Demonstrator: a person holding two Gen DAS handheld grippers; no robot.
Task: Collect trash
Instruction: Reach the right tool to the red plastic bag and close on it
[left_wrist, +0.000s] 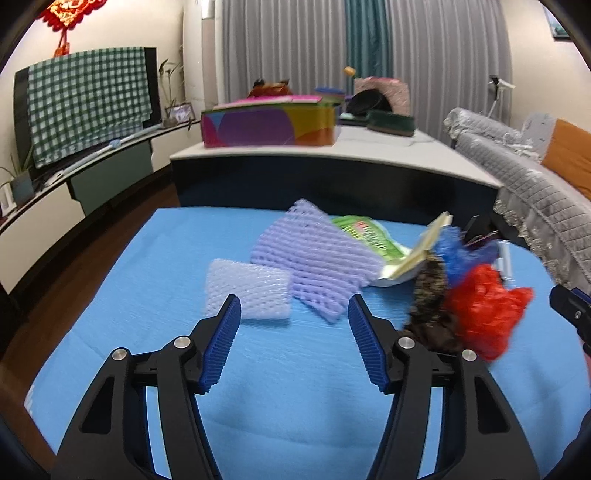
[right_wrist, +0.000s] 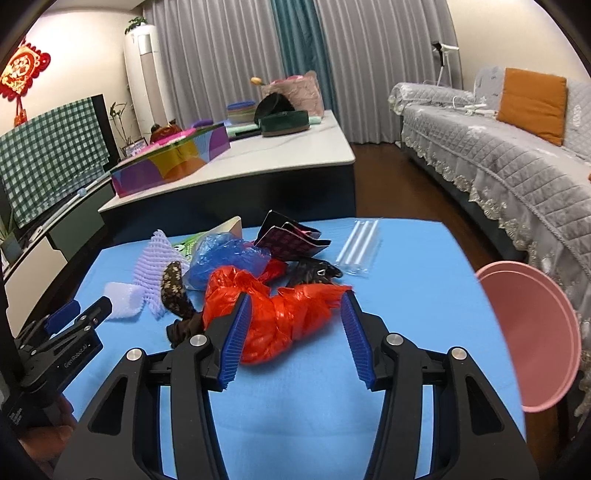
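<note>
Right wrist view: the right tool (right_wrist: 295, 325) stands released astride the red bag (right_wrist: 273, 321) at frame centre, likely lining up a grab. Left tool (left_wrist: 293, 325), also unclenched and empty, faces the white foam net (left_wrist: 247, 290) on the blue counter (left_wrist: 147, 280).

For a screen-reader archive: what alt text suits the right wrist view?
The right gripper stands open around a crumpled red plastic bag, part of a trash pile on a blue-covered table; a pink round bin sits at right.
</note>
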